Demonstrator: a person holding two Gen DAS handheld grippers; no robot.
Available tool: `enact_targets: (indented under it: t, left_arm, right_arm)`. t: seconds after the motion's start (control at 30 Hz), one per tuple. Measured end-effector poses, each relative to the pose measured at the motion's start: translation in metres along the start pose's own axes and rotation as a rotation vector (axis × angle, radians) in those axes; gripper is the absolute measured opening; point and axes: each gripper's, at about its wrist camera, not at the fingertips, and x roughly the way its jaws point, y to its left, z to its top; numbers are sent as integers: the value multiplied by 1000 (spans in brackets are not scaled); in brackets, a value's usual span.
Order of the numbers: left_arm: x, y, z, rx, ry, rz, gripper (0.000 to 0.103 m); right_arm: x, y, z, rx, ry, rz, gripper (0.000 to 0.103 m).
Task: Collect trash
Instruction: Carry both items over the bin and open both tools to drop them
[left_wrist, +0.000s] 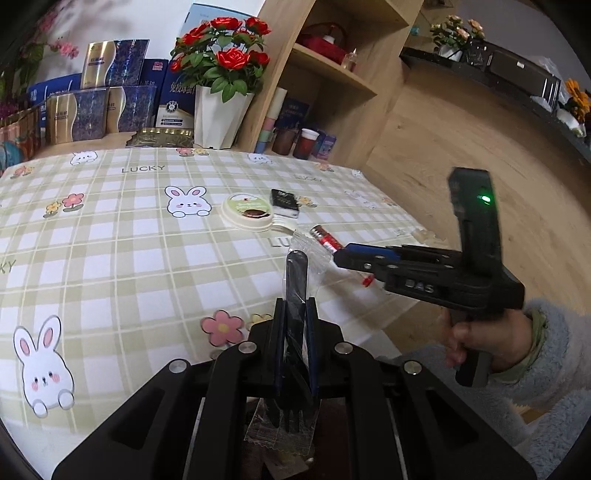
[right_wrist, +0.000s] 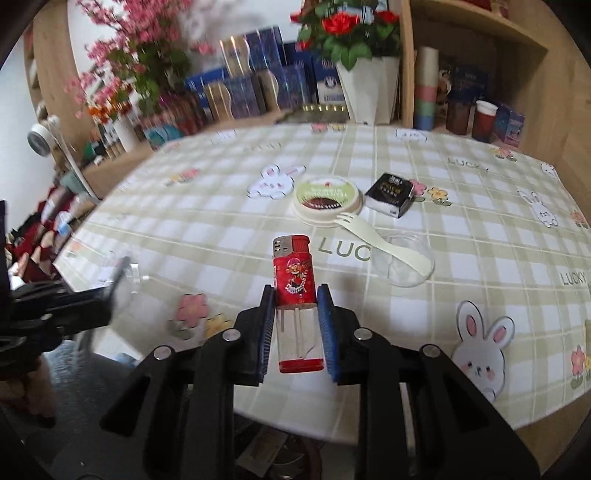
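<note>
My left gripper (left_wrist: 295, 306) is shut on a black plastic fork in a clear wrapper (left_wrist: 296, 280), which sticks up between the pads over the table's near edge. My right gripper (right_wrist: 295, 295) is shut on a red lighter (right_wrist: 293, 273), its metal top pointing away; from the left wrist it shows as the right gripper (left_wrist: 340, 256) with the lighter (left_wrist: 325, 236) at its tip. On the checked tablecloth (right_wrist: 480, 240) lie a round cream lid (right_wrist: 325, 199), a small black box (right_wrist: 388, 194), a cream spork (right_wrist: 376, 240) and a clear plastic dish (right_wrist: 406, 273). The left gripper (right_wrist: 122, 266) appears blurred at the left.
A white pot of red roses (left_wrist: 221, 110), blue and gold boxes (left_wrist: 96, 107) and a gold tray (left_wrist: 162, 137) stand at the table's back. A wooden shelf (left_wrist: 332, 81) with cups rises behind. A person's hand in a fleecy sleeve (left_wrist: 546, 350) holds the right gripper.
</note>
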Motion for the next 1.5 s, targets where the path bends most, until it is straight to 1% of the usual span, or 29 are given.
enact_targets:
  t: [0.17, 0.23, 0.33, 0.4, 0.5, 0.57, 0.67, 0.8, 0.83, 0.87, 0.9, 0.93, 1.0, 1.07, 1.1, 1.13, 1.17, 1.23, 1.27, 1.37, 1.43, 1.5]
  left_arm:
    - [-9, -8, -5, -49, 0, -7, 10]
    - [-12, -11, -7, -62, 2, 6, 10]
    - [-24, -15, -7, -78, -7, 15, 10]
    - [-32, -16, -8, -79, -14, 19, 10]
    - [-42, -20, -14, -53, 8, 32, 11]
    - [-48, -22, -19, -34, 29, 36, 10]
    - [-54, -28, -26, -6, 38, 44, 10]
    - [-56, -34, -36, -3, 41, 39, 10]
    - [-56, -35, -38, -3, 42, 40, 10]
    - [-55, -36, -40, -7, 43, 38, 10]
    - [-54, -35, -44, -25, 44, 31, 10]
    - [-52, -34, -46, -43, 44, 27, 10]
    - [-49, -30, -51, -89, 50, 21, 10]
    - [-45, -30, -54, -102, 64, 19, 10]
    - [-43, -31, -56, -89, 81, 22, 10]
    - [-40, -33, -58, -66, 101, 31, 10]
    - [-37, -36, -60, -41, 121, 40, 10]
    - [-31, -39, -65, -17, 158, 53, 10]
    - [-27, -39, -68, -13, 180, 55, 10]
    - [-17, -43, -73, 1, 202, 64, 10]
    - [-10, -47, -74, -11, 214, 64, 10]
    - [-4, -50, -74, -36, 222, 56, 10]
  right_arm:
    - [-40, 4, -22, 47, -48, 47, 26]
    - [-50, 8, -37, 66, -41, 70, 26]
    - [-59, 18, -66, 65, -7, 99, 26]
    - [-57, 24, -88, 56, 46, 118, 26]
    - [-42, 28, -112, 93, 133, 144, 26]
    - [-37, 32, -119, 103, 151, 149, 26]
    - [-31, 43, -124, 99, 172, 145, 26]
    - [-27, 48, -133, 107, 200, 158, 27]
    - [-26, 48, -136, 105, 209, 164, 32]
    - [-26, 49, -138, 100, 216, 169, 40]
    - [-27, 45, -136, 98, 207, 168, 62]
    - [-31, 43, -135, 101, 182, 158, 73]
    - [-34, 34, -131, 128, 147, 141, 74]
    - [-35, 24, -126, 176, 122, 104, 76]
    - [-37, 20, -126, 191, 106, 88, 83]
    - [-39, 15, -124, 208, 80, 68, 95]
    - [-42, 9, -123, 227, 50, 40, 97]
    - [-46, -1, -118, 242, 20, -2, 97]
    - [-49, -6, -115, 232, 9, -22, 97]
    - [-63, -15, -109, 169, -38, -114, 97]
    - [-73, -21, -106, 146, -62, -160, 97]
    - [-85, -30, -104, 166, -88, -179, 97]
